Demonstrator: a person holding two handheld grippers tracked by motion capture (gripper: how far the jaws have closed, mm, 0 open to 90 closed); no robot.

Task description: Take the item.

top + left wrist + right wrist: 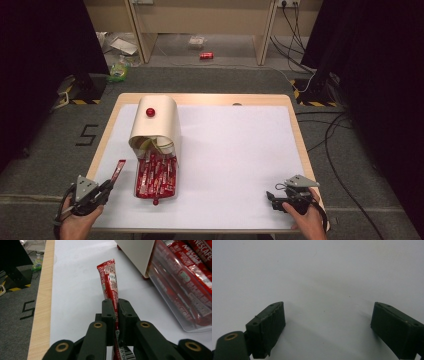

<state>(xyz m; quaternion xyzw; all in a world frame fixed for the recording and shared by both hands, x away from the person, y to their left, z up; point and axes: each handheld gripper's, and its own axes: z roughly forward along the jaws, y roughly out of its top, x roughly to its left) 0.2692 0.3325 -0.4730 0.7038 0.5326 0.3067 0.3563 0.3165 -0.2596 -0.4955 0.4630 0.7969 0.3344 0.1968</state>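
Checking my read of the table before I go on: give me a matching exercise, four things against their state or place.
Things:
1. left tool
2. right tool
3. clear box
4. cream lid

States:
A. open, nothing between the jaws
B. full of red sachets
C. shut on a red sachet
D. tipped back, red knob on top

Pairs: 1-C, 2-A, 3-B, 4-D

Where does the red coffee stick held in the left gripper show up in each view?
High view: the red stick is at lower left, rising from the left gripper.
Left gripper view: centre, clamped between the jaws.
Right gripper view: white table cover and its own open jaws.
Shared landmark: the clear box of sticks, right of the stick.
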